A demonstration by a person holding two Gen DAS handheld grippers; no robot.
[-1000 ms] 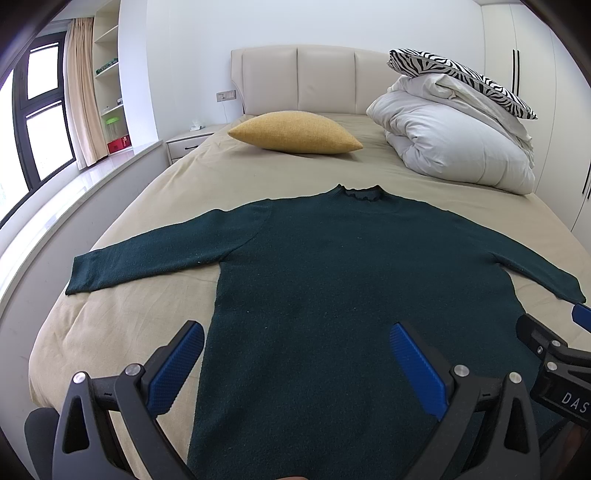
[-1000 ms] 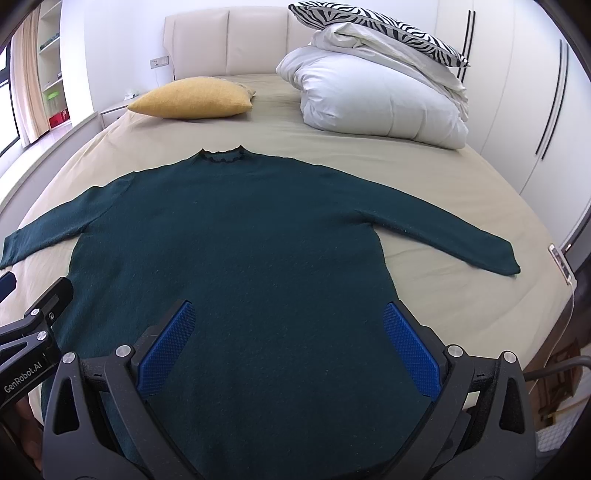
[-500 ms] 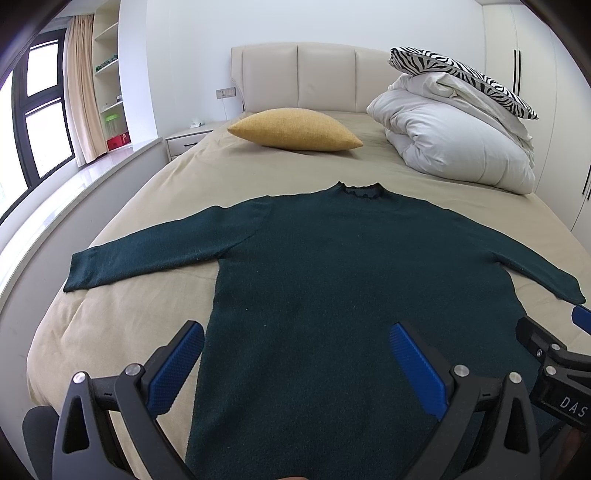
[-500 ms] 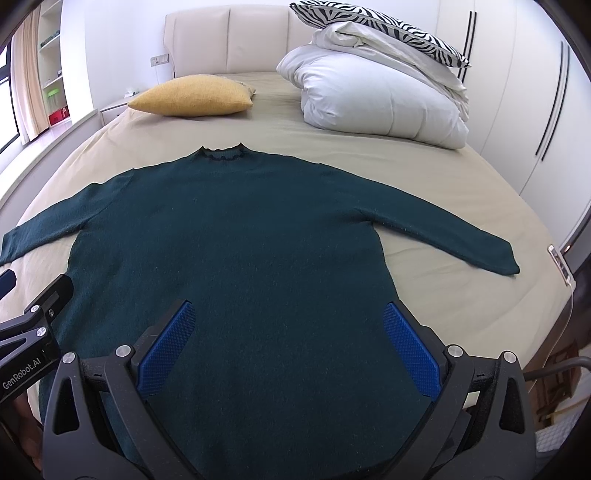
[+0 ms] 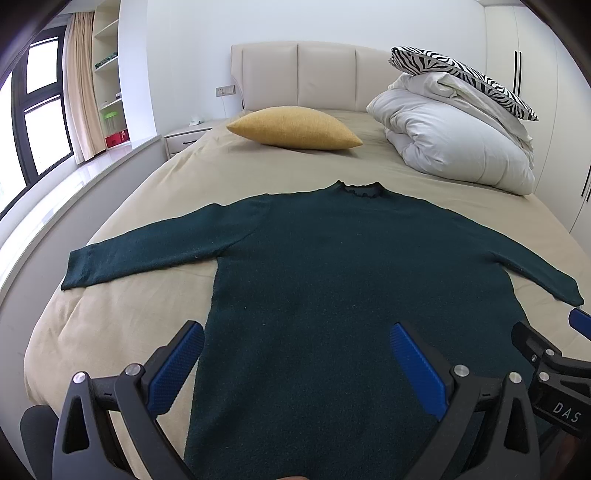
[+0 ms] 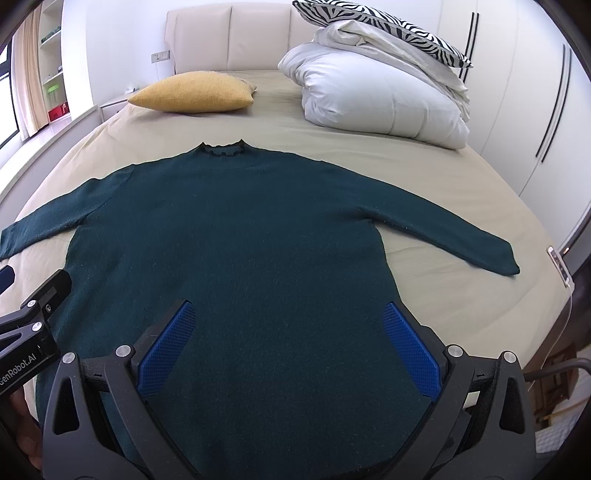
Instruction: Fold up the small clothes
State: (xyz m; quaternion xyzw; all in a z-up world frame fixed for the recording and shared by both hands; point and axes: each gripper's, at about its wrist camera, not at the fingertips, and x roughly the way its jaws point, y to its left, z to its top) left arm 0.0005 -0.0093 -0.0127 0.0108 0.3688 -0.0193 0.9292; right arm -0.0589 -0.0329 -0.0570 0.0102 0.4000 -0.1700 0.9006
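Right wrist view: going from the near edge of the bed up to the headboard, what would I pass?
Open right gripper → dark green sweater, spread flat → bare beige bedsheet → yellow cushion → headboard.

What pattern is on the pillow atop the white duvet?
Black-and-white zebra stripes on the pillow, clearest in the right wrist view.
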